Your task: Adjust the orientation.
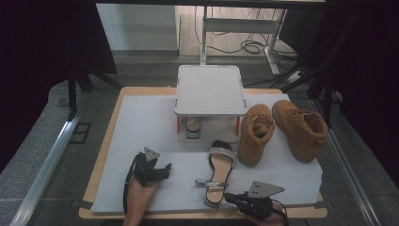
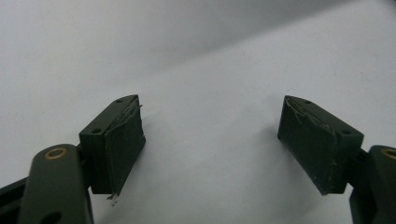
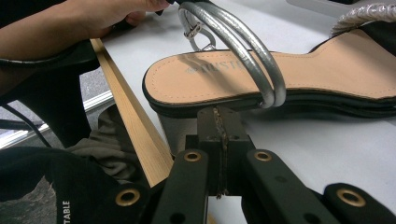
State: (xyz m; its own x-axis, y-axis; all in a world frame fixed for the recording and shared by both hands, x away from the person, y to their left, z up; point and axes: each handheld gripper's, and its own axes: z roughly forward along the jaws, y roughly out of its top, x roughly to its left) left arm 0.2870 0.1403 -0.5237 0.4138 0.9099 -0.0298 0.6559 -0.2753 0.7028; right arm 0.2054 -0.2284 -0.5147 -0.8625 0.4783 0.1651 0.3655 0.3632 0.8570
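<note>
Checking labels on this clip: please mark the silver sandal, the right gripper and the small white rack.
silver sandal [image 1: 220, 173]: high view, on its tan insole.
right gripper [image 3: 219, 122]: right gripper view, on the seam of its shut jaws, at the sandal's heel.
small white rack [image 1: 209, 89]: high view, on its bare top shelf.

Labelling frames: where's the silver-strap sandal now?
High view: sandal lies front-centre on the white mat, left of the tan boots, right claw at its heel.

a wooden tabletop [image 1: 109, 141] bears a grey mat [image 1: 141, 122]; on it a white stand [image 1: 210, 89], a sandal [image 1: 219, 173], two tan boots [image 1: 281, 129].
</note>
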